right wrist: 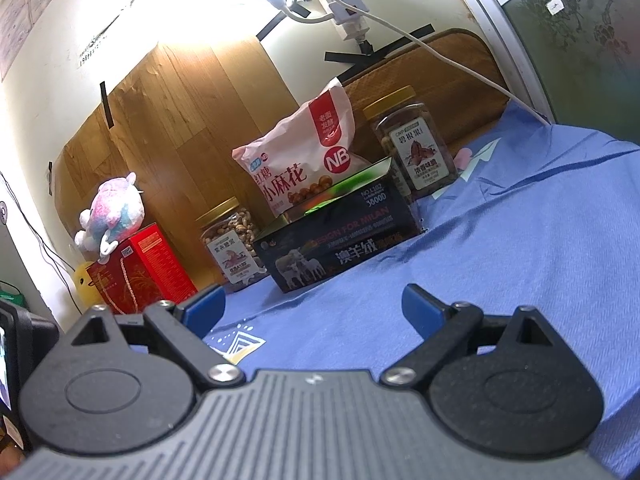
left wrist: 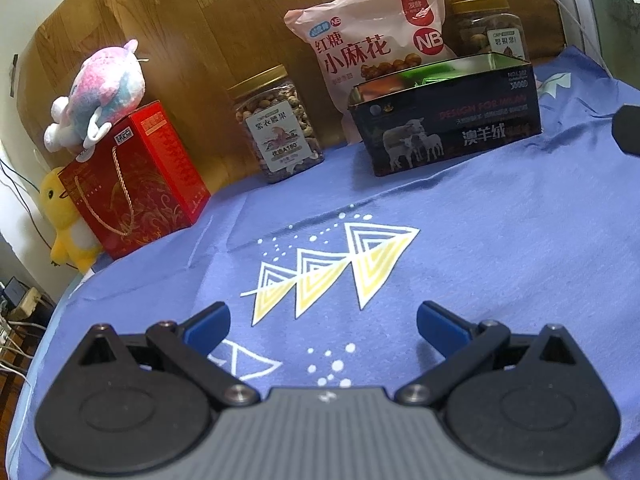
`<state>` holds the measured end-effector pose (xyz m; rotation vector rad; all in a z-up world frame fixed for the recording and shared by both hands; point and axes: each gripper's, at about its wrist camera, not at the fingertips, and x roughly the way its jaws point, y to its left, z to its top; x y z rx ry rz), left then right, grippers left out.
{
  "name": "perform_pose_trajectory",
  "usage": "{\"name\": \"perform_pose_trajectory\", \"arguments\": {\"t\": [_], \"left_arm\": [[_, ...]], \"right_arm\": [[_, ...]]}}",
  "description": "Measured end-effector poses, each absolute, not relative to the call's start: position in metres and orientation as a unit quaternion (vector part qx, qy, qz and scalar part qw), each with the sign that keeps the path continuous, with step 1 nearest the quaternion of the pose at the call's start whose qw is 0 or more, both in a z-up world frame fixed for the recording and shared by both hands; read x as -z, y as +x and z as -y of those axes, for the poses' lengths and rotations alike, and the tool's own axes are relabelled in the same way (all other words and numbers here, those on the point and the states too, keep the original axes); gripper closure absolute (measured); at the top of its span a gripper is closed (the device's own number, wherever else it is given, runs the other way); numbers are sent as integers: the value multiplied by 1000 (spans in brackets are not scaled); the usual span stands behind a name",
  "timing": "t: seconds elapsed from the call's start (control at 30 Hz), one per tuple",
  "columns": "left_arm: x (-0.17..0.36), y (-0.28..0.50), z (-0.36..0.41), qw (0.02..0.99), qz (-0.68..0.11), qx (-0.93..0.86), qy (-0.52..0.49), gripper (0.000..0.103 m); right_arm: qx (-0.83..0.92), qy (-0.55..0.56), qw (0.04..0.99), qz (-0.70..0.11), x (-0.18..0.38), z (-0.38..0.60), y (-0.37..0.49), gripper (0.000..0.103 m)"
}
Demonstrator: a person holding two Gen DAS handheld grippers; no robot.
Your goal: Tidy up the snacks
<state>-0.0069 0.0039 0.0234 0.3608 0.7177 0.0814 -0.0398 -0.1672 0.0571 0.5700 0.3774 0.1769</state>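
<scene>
A dark open tin box [left wrist: 448, 120] [right wrist: 340, 236] printed with sheep stands at the back of the blue cloth [left wrist: 440, 264] [right wrist: 500, 260]; something green shows inside it. Behind it leans a pink snack bag [left wrist: 368, 36] [right wrist: 304, 160]. A clear nut jar with a gold lid [left wrist: 276, 128] [right wrist: 232, 240] stands left of the tin, a second jar [left wrist: 492, 28] [right wrist: 416, 148] to its right rear. My left gripper [left wrist: 322, 326] hangs open over the cloth's triangle print, holding nothing. My right gripper [right wrist: 314, 308] is open too, well short of the tin.
A red gift box [left wrist: 140, 184] [right wrist: 136, 272] with a rope handle stands far left, a pink plush toy [left wrist: 100, 92] [right wrist: 112, 212] on top and a yellow plush [left wrist: 66, 220] beside it. A wooden panel [left wrist: 208, 40] backs the items. Cables and a power strip [right wrist: 344, 4] hang above.
</scene>
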Motion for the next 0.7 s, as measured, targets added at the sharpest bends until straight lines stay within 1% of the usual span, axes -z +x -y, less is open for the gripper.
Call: {"name": "perform_pose_trajectory", "arguments": {"t": [0.7], "left_arm": [[-21,-6,-13,919,-330,-67,203,0]], "right_arm": [[-89,279,938,-187,-56,166,-41,6]]}}
